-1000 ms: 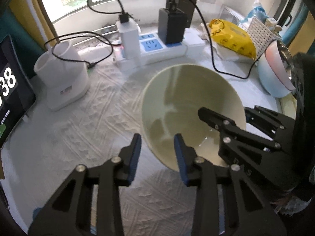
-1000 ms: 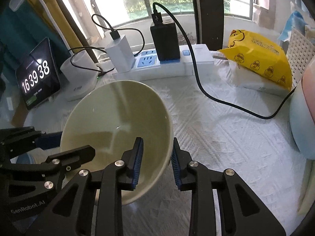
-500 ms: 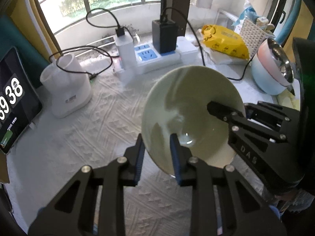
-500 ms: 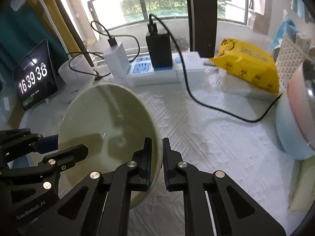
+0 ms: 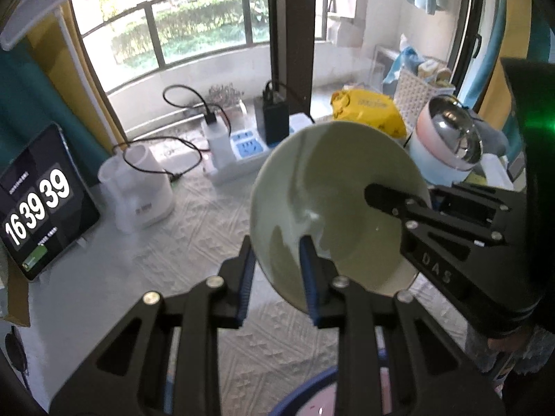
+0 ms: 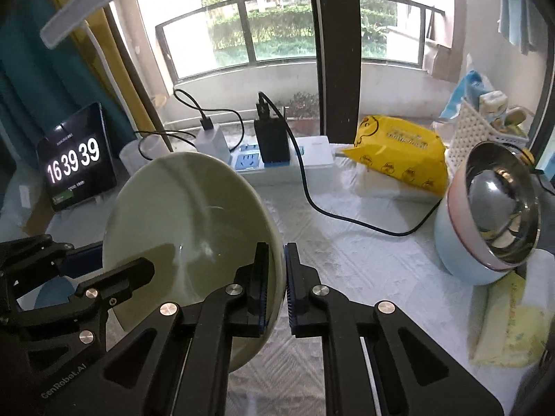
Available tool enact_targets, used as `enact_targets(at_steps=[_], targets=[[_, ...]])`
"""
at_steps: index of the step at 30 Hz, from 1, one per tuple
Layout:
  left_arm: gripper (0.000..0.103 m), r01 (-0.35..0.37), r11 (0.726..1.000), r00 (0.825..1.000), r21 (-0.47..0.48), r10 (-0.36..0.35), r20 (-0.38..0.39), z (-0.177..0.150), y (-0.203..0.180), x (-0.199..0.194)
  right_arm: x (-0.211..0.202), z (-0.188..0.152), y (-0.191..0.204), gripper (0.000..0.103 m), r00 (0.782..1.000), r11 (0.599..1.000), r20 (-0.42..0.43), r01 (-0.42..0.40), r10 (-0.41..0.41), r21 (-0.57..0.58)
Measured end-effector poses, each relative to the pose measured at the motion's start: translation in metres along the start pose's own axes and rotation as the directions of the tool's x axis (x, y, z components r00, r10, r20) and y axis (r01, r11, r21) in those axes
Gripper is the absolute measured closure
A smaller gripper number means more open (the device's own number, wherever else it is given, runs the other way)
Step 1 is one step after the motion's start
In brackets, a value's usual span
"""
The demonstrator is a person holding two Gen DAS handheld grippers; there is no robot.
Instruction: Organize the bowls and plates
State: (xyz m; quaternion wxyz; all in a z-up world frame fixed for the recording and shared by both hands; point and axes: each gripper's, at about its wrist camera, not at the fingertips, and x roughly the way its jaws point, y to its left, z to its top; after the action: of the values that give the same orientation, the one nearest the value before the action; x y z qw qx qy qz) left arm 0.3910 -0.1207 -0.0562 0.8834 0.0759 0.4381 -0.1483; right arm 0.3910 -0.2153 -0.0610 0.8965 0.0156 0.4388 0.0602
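A pale green bowl (image 5: 333, 190) is held tilted, raised above the white tablecloth; it also shows in the right wrist view (image 6: 187, 222). My left gripper (image 5: 275, 253) is shut on its left rim. My right gripper (image 6: 275, 263) is shut on its right rim. Each gripper shows in the other's view, the right one (image 5: 433, 218) on the bowl's far side and the left one (image 6: 79, 287) at the bowl's left. A stack of bowls, steel inside pink inside pale blue (image 6: 485, 215), lies tipped at the right. A blue-rimmed pink dish (image 5: 312, 398) peeks in below my left gripper.
A white power strip (image 6: 277, 166) with chargers and a black cable crosses the back. A white container (image 5: 138, 190) and a tablet clock (image 5: 38, 204) stand at the left. A yellow wipes pack (image 6: 399, 156), a white basket (image 6: 478, 128) and a folded cloth (image 6: 510, 322) are at the right.
Both grippers have closed onto the bowl's rim and lifted it off the cloth, tilting it more upright. The views have risen and pulled back from the table.
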Motion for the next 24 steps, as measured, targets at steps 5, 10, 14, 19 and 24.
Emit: enact_targets(at_steps=[5,10,14,19,24], targets=[[0.077,-0.003,1.000,0.999,-0.005,0.003,0.041,-0.003,-0.001,-0.024,-0.017,-0.003,0.006,0.093,1.000,1.000,0.003,-0.009,0.009,0.013],[0.077,-0.009,1.000,0.997,-0.013,0.010,0.078,-0.010,-0.002,-0.047,-0.038,-0.007,0.015,0.093,1.000,1.000,0.024,-0.012,0.011,0.011],[0.077,-0.008,1.000,0.995,-0.014,0.009,0.095,-0.015,-0.003,-0.061,-0.055,-0.010,0.021,0.093,0.999,1.000,0.040,-0.011,0.011,0.007],[0.077,-0.005,1.000,0.993,-0.017,0.007,0.118,-0.024,-0.006,-0.079,-0.072,-0.017,0.026,0.093,0.999,1.000,0.048,-0.015,0.014,0.014],[0.077,-0.003,0.999,0.990,-0.034,0.008,0.138,-0.039,-0.007,-0.095,-0.085,-0.025,0.033,0.093,0.999,1.000,0.053,-0.014,0.014,0.012]])
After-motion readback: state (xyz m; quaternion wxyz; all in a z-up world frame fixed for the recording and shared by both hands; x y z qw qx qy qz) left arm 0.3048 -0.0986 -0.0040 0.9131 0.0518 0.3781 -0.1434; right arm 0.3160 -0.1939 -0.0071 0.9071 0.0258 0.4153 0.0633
